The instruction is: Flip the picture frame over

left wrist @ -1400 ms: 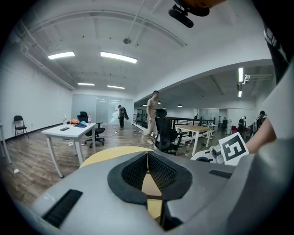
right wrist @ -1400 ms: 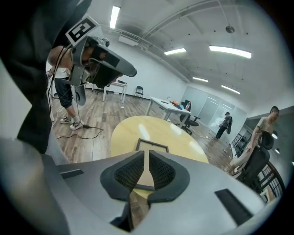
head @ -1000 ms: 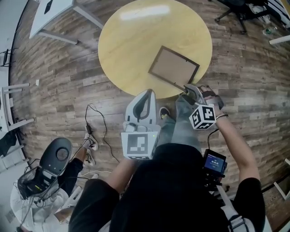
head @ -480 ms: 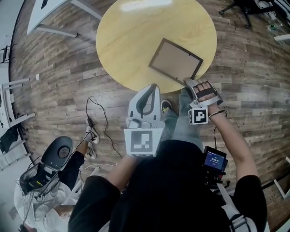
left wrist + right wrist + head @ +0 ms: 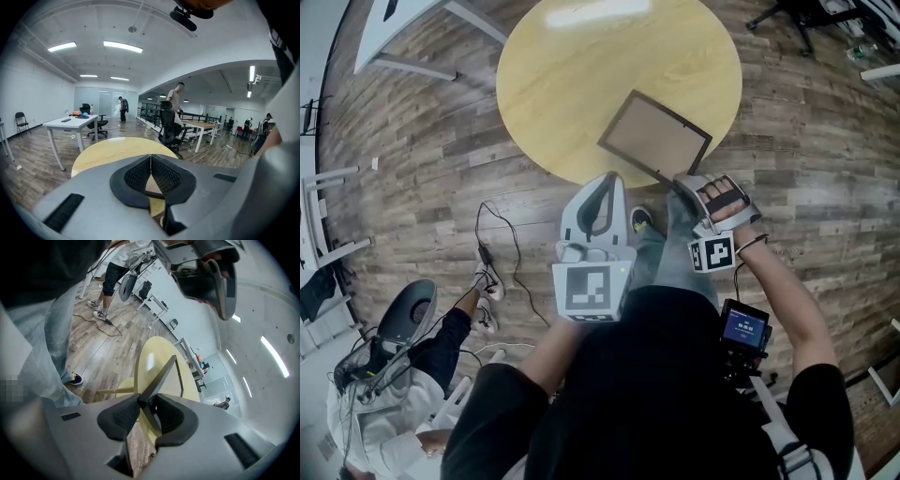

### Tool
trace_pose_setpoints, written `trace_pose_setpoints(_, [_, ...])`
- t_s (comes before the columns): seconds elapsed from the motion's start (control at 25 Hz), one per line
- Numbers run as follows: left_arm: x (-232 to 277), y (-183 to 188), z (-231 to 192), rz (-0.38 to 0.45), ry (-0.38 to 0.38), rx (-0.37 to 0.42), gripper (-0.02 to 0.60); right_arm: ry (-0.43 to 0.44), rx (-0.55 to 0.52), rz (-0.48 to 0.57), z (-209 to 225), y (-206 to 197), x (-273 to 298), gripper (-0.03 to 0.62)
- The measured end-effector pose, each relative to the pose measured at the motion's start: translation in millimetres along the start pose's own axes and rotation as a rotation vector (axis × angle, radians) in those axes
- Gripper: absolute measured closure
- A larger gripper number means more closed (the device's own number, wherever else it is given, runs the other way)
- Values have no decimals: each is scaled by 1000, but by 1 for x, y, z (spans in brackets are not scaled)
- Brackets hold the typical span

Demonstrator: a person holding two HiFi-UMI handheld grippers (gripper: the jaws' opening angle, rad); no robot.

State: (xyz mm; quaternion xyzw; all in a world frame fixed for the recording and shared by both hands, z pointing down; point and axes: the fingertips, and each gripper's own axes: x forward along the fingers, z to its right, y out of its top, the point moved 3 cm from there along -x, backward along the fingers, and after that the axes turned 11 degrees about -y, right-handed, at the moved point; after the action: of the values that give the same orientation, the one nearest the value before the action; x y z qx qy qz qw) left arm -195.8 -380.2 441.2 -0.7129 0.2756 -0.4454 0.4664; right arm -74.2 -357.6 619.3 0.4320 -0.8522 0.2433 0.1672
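A round yellow counter [image 5: 572, 75] is seen from above on a wood-plank floor [image 5: 422, 141], and the picture frame [image 5: 654, 137] is found at its near right edge, a brown panel within a dark border turned upward. The frame's nearest corner reaches just past the counter's rim, and there it is taken by the right gripper [image 5: 680, 184]. In the right gripper view, that dark corner [image 5: 161, 376] is seen wedged between the two black pads of the right gripper [image 5: 146, 409], whose jaws are closing and are already pressed onto it. The frame's edge is seen running up and away from the pads over the yellow counter [image 5: 150, 357]. Whether the frame's far side rests on the counter cannot be told. The left gripper [image 5: 605, 178] is held near the person's body, just short of the counter's rim and apart from the frame. In the left gripper view, the left gripper [image 5: 151, 157] is shown clenched, its tips meeting with nothing between them, and the counter [image 5: 108, 150] is seen beyond. A black cable [image 5: 502, 253] lies on the floor to the left.
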Motion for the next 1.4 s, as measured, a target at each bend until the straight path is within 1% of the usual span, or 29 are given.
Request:
trace_pose_setpoints(0.12, [-1, 2, 1, 4, -3, 10, 558, -11, 55, 13, 18, 5, -4, 487])
trace_pose_setpoints(0.28, [-3, 4, 3, 18, 9, 5, 558, -12, 165, 31, 38, 8, -10, 494])
trace_pose_setpoints(0.36, [-4, 4, 2, 23, 16, -4, 558, -9, 232, 37, 47, 11, -11, 497])
trace_pose_setpoints(0.52, [-2, 4, -2, 26, 18, 13, 558, 7, 383, 46, 65, 14, -13, 502])
trace_pose_setpoints(0.68, [-1, 4, -2, 27, 21, 13, 558, 21, 520, 54, 82, 16, -16, 505])
trace_pose_setpoints(0.84, [-1, 5, -2, 30, 26, 13, 558, 54, 715, 79, 96, 16, -17, 507])
trace_pose_setpoints(1.04, [2, 4, -4, 22, 24, 12, 558, 95, 930, 108, 110, 13, -16, 507])
trace_pose_setpoints(1.2, [5, 3, -2, 18, 16, 18, 558, 138, 1183, 135, 117, 4, -16, 508])
trace_pose_setpoints(1.28, [6, 1, -1, 13, 13, 21, 558, 156, 1291, 134, 118, -2, -16, 508])
trace_pose_setpoints(1.4, [7, 1, 2, 7, 8, 29, 558, 164, 1395, 125, 117, -11, -17, 508])
